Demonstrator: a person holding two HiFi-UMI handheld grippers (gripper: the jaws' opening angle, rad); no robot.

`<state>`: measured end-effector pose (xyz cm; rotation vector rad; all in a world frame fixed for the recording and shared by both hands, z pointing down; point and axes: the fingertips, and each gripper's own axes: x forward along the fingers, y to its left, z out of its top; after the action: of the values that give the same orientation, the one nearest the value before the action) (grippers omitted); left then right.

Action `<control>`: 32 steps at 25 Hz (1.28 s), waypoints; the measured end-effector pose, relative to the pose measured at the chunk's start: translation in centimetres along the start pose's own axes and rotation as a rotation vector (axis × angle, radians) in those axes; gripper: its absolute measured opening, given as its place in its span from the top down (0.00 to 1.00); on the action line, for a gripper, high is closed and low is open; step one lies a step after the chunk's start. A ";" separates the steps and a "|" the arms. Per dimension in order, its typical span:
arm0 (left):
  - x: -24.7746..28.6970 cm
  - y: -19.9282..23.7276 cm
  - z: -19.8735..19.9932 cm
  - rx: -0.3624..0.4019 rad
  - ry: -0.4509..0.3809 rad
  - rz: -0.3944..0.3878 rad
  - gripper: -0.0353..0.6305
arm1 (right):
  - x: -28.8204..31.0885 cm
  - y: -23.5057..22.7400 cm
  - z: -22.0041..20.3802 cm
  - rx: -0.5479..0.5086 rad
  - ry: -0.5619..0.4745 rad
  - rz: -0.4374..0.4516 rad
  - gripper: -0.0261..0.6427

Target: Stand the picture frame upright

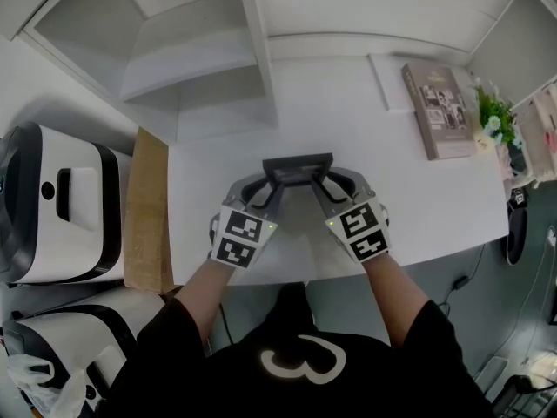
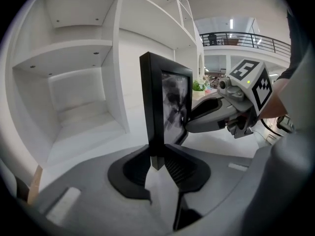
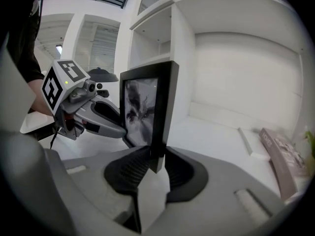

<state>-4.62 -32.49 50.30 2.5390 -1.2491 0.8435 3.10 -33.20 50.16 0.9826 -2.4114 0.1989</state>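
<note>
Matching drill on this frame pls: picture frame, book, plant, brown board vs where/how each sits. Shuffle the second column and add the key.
Column 1
1. picture frame
2. book
3. plant
4. brown board

Column 2
A. green, just right of the book
B. lying flat on the white table, right of centre
C. along the table's left side
D. clamped at its two side edges by the left hand-held gripper and the right hand-held gripper

Pairs: 1-D, 2-B, 3-A, 4-C
</note>
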 end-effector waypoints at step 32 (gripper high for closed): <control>0.7 -0.1 -1.0 -0.025 0.015 -0.017 0.66 | 0.0 -0.5 -0.5 0.016 -0.003 0.015 0.73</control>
<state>-4.62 -32.48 51.53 2.5158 -1.2249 0.8362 3.67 -33.36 50.55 0.9722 -2.4239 0.2228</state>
